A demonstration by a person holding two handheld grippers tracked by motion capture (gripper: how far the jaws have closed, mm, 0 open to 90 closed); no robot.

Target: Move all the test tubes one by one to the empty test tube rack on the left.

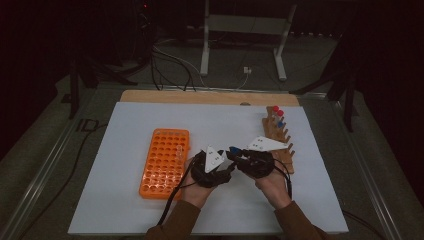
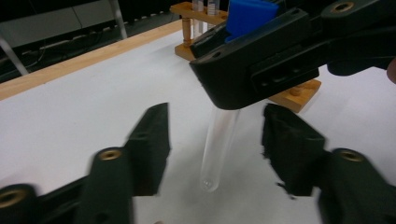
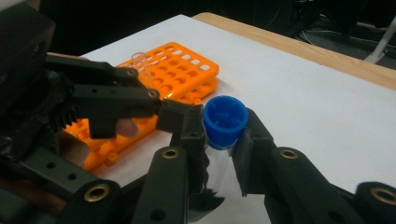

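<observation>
A: High view, read from the left: an orange plastic test-tube rack with many round holes (image 1: pixel 164 162) is laid flat on the white sheet covering the table (image 1: pixel 115 200), with one clear tube seen standing in it. Just right of it the left gripper (image 1: pixel 226 167) and the right gripper (image 1: pixel 235 156) are brought together over the middle of the sheet.

B: And the tube itself?

A: A clear glass test tube with a blue screw cap (image 3: pixel 225 119) is clamped just under its cap by the right gripper (image 3: pixel 219 140) and hung round end down above the sheet. In the left gripper view the left gripper (image 2: pixel 215 137) is set either side of the tube's body (image 2: pixel 219 140); its jaws are parted, and no pad is seen pressing on the glass.

B: Why is it held so?

A: Probably so that the body can be taken while the cap is kept fast, for unscrewing or handing over.

B: Farther right?

A: A wooden peg rack (image 1: pixel 280 140) is stood at the sheet's right edge, with red- and blue-capped tubes at its far end.

B: What is hard to make out?

A: The tube is masked by the grippers in the high view, and whether it holds any liquid cannot be told.
</observation>
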